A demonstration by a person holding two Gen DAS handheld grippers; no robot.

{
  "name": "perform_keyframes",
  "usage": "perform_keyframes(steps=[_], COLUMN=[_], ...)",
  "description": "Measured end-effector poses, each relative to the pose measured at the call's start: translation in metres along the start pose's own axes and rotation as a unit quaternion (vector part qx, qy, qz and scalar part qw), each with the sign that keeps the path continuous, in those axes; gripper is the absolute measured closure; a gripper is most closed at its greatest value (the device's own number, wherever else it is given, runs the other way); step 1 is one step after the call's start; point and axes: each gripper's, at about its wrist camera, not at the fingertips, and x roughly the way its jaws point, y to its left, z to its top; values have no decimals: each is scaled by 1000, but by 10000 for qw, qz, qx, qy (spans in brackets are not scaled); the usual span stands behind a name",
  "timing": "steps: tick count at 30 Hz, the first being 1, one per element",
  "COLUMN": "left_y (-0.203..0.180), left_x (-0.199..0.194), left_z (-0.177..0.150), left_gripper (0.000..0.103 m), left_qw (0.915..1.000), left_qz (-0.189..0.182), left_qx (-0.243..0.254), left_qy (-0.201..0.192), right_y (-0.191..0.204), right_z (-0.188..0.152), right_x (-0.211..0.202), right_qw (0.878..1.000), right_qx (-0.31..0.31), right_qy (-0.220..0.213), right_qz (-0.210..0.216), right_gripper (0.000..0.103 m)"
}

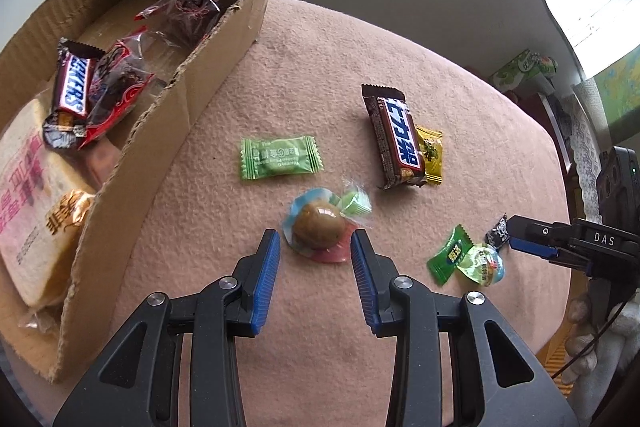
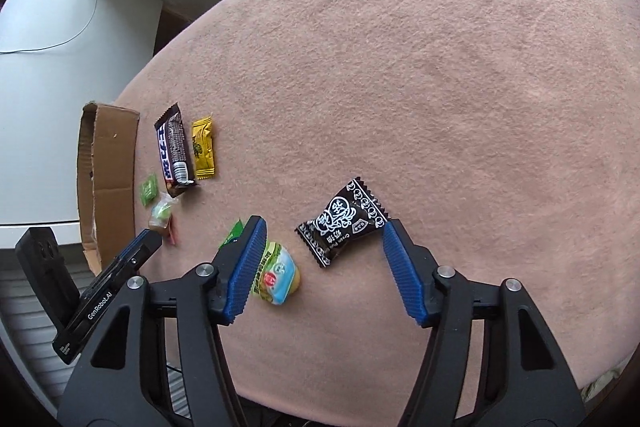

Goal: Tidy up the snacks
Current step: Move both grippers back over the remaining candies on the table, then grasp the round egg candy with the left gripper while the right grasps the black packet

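Note:
My left gripper (image 1: 315,242) is open, its jaws on either side of a brown jelly cup (image 1: 318,229) lying on the pink cloth. A green candy (image 1: 279,157), a brown chocolate bar (image 1: 395,141) and a yellow packet (image 1: 431,154) lie beyond it. The cardboard box (image 1: 168,131) at left holds a Snickers bar (image 1: 72,91), red wrapped snacks and bread. My right gripper (image 2: 322,233) is open around a black cream puff packet (image 2: 342,227); it shows at the right edge of the left wrist view (image 1: 505,235). A green jelly cup (image 2: 278,275) lies by its left finger.
A small clear green candy (image 1: 354,203) lies just behind the brown jelly cup. A green sachet (image 1: 448,259) lies beside the green jelly cup (image 1: 482,265). The round pink table (image 2: 440,67) extends far to the right. Clutter and a window stand beyond its far edge (image 1: 532,67).

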Motion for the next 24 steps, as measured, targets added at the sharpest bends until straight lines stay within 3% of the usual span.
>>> perform_keyframes(steps=[9, 14, 17, 21, 24], left_y=[-11, -19, -20, -24, -23], left_x=[10, 10, 8, 9, 10], left_z=[8, 4, -2, -5, -4], left_gripper=[68, 68, 71, 74, 79], left_qw=[9996, 9983, 9976, 9975, 9979], left_qz=[55, 128, 158, 160, 135], left_qx=[282, 557, 657, 664, 606], left_qy=[6, -74, -153, -181, -167], right_y=[27, 51, 59, 58, 49], right_z=[6, -5, -11, -13, -13], right_x=[9, 18, 21, 20, 14], right_qw=[9973, 9877, 9809, 9787, 9825], right_qx=[-503, -1152, -1437, -1512, -1434], right_qy=[-64, -114, -150, -212, -219], right_qz=[-538, -1054, -1302, -1374, -1166], right_gripper=[39, 42, 52, 77, 78])
